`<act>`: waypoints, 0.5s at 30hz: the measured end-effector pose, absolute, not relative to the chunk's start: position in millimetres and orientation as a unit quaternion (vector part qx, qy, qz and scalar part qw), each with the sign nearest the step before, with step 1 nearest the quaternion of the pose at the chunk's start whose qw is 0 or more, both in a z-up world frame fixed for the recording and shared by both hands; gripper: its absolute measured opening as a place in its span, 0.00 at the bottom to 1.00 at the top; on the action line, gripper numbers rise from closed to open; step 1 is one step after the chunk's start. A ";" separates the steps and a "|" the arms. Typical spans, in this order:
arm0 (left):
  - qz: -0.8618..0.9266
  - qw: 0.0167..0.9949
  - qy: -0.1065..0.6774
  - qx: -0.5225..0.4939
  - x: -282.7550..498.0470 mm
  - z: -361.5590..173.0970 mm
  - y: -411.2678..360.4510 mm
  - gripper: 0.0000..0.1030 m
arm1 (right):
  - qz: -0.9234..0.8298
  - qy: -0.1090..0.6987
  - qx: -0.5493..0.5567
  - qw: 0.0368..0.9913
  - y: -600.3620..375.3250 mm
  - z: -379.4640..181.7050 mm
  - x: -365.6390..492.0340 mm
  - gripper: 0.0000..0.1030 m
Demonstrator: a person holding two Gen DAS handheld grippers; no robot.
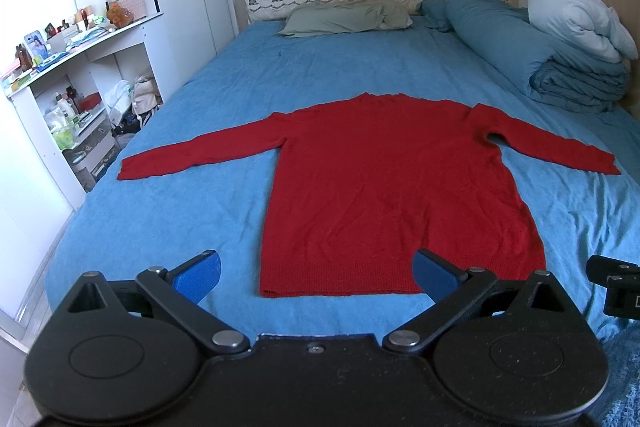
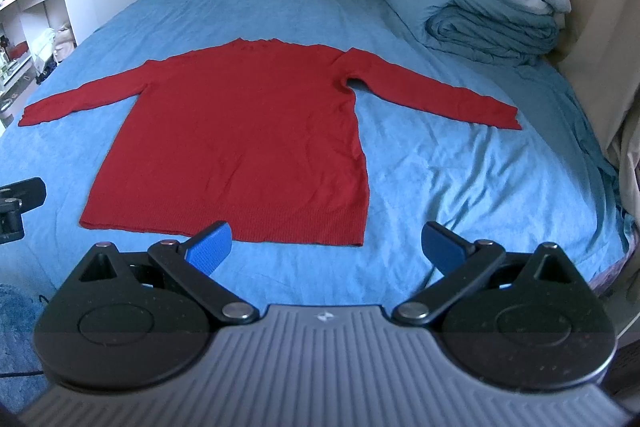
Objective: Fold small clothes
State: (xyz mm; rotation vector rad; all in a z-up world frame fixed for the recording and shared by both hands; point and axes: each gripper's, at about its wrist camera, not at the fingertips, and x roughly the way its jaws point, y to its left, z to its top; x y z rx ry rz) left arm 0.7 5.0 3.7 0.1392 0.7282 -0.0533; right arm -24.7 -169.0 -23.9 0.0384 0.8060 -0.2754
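A red long-sleeved sweater (image 1: 384, 179) (image 2: 248, 131) lies flat on the blue bed sheet (image 1: 192, 211) (image 2: 440, 179), both sleeves spread out to the sides, hem toward me. My left gripper (image 1: 316, 275) hovers open just short of the hem, its blue pads wide apart with nothing between them. My right gripper (image 2: 326, 247) is also open and empty, near the hem's right corner. Each gripper shows at the edge of the other's view.
A folded blue quilt (image 1: 560, 67) with a pale blue pillow (image 1: 580, 19) sits at the far right of the bed. A grey-green pillow (image 1: 344, 17) lies by the headboard. Cluttered white shelves (image 1: 80, 87) stand left of the bed. A curtain (image 2: 580, 7) hangs right.
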 end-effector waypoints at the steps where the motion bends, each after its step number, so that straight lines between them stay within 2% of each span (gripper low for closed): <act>1: -0.026 0.932 0.356 0.068 0.7 3.7 5.0 1.00 | -0.134 0.391 0.018 0.910 -169.0 -23.8 -24.6 1.00; 15: -0.023 0.931 0.358 0.067 1.3 4.5 5.3 1.00 | -0.134 0.391 0.021 0.910 -172.3 -24.3 -24.4 1.00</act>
